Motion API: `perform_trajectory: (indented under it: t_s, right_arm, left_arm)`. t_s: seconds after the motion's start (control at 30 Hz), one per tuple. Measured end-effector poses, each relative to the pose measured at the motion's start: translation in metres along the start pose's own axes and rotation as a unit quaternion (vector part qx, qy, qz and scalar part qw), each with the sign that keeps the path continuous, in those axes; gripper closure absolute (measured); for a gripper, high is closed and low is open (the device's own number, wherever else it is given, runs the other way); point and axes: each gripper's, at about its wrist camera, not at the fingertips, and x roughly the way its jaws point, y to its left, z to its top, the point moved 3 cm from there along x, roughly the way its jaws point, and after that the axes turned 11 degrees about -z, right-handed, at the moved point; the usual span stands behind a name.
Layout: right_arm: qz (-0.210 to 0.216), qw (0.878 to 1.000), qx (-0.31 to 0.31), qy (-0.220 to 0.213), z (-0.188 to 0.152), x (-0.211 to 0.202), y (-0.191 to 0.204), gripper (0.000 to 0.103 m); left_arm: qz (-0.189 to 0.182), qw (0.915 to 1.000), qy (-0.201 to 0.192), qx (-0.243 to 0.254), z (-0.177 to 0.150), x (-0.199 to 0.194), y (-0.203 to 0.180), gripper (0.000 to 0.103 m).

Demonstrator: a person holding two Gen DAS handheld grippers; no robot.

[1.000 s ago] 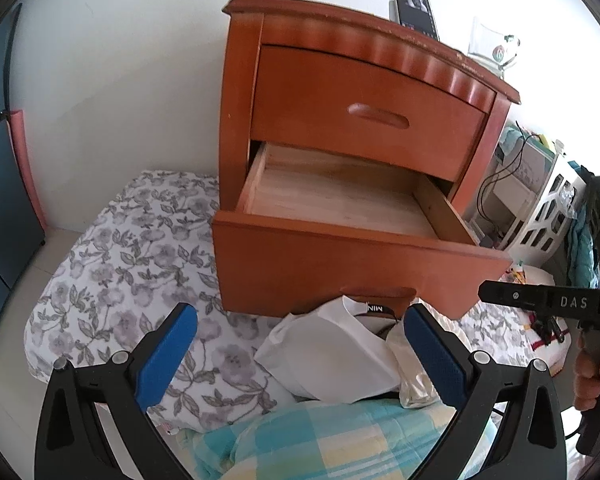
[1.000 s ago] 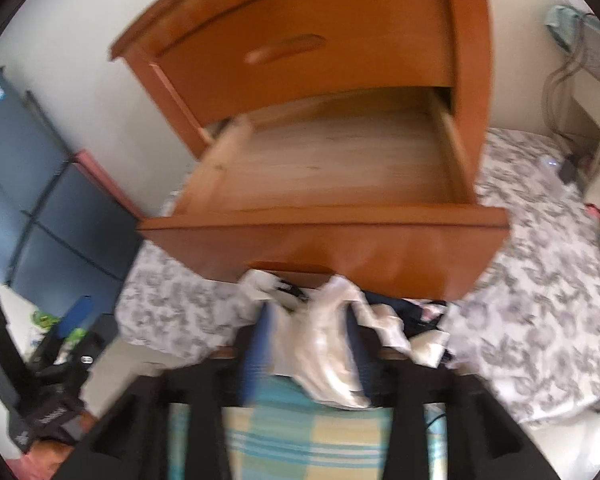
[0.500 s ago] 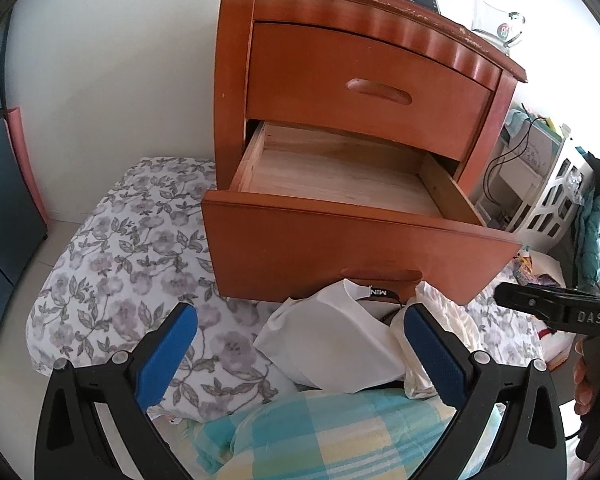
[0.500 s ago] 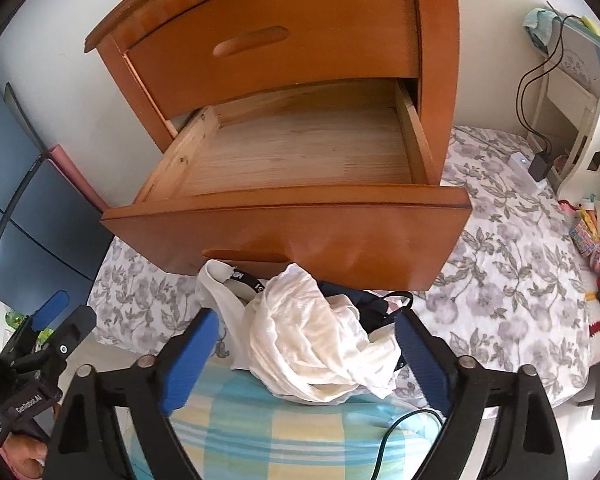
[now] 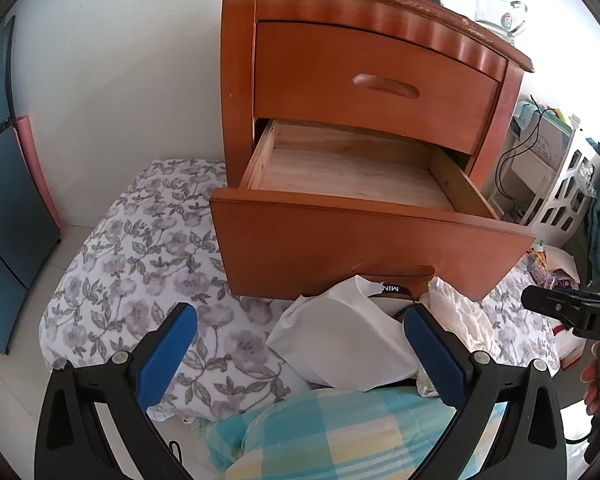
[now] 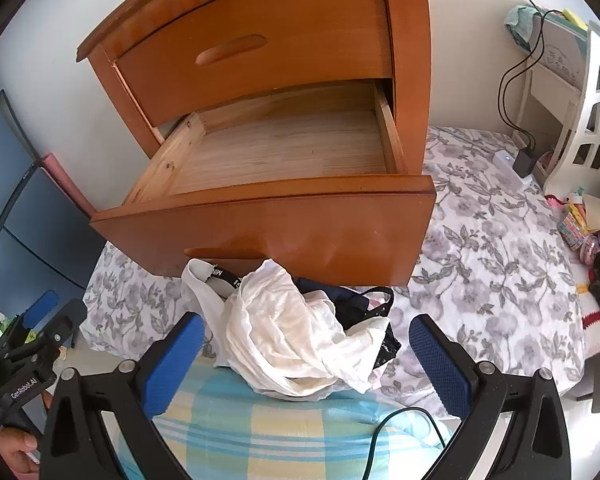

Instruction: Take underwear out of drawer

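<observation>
The right gripper (image 6: pixel 304 360) has just been opening, and its blue pads (image 6: pixel 174 360) now stand at their widest on either side of a heap of underwear (image 6: pixel 296 340), touching none of it. The left gripper (image 5: pixel 300 356) is spread just as wide and holds nothing; a folded white garment (image 5: pixel 340 340) lies between its pads without contact. Nearest the cameras, beneath both tools, is a blue, yellow and white checked cloth (image 6: pixel 260 432), with a dark cable (image 6: pixel 400 428) looping across it in the right wrist view. The heap rests at the far edge of that cloth: crumpled cream-white fabric on top, the white garment with a black lettered waistband (image 6: pixel 226 276) to its left, and dark blue and black lace pieces (image 6: pixel 364 308) tucked in on the right. All of it is outside the drawer, on a grey floral bedsheet (image 6: pixel 500 260) that spreads to both sides. Just behind the pile stands a wooden nightstand (image 5: pixel 240 80), its lower drawer (image 6: pixel 268 232) pulled fully out, bare pale boards showing inside. The upper drawer (image 5: pixel 376 84) is closed. On the nightstand's top sit a glass mug (image 5: pixel 500 12) and a dark flat object at the frame edge. Beyond, to the right, are a white lattice basket (image 6: pixel 596 120) and a charger plugged into a white block (image 6: pixel 516 160).
</observation>
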Motion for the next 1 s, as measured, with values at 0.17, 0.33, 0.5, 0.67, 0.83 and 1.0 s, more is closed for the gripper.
perform_trajectory:
  t_s: [0.17, 0.33, 0.5, 0.67, 0.83, 1.0]
  right_arm:
    - [-0.005, 1.000, 0.000, -0.005, -0.005, -0.006, -0.001, 0.000]
    - [-0.016, 1.000, 0.003, -0.017, -0.010, -0.017, -0.001, 0.000]
    - [-0.022, 0.999, -0.003, -0.031, -0.014, -0.030, 0.002, 0.000]
    - [-0.032, 0.998, -0.012, -0.045, -0.018, -0.043, 0.006, 0.000]
    - [-0.037, 0.998, -0.015, -0.054, -0.019, -0.053, 0.008, 0.000]
    - [-0.039, 0.997, -0.022, -0.064, -0.021, -0.061, 0.010, 0.000]
  left_arm:
    - [0.013, 0.9999, -0.008, 0.006, 0.000, -0.006, -0.002, 0.000]
    - [0.025, 0.9994, -0.019, 0.014, 0.002, -0.015, -0.005, 0.000]
    - [0.023, 0.9988, -0.027, 0.032, 0.001, -0.023, -0.015, 0.000]
    - [0.029, 0.9983, -0.035, 0.035, -0.001, -0.030, -0.023, 0.000]
    - [0.038, 0.9982, -0.036, 0.031, -0.001, -0.034, -0.023, 0.000]
    - [0.039, 0.9982, -0.033, 0.030, -0.002, -0.036, -0.022, 0.000]
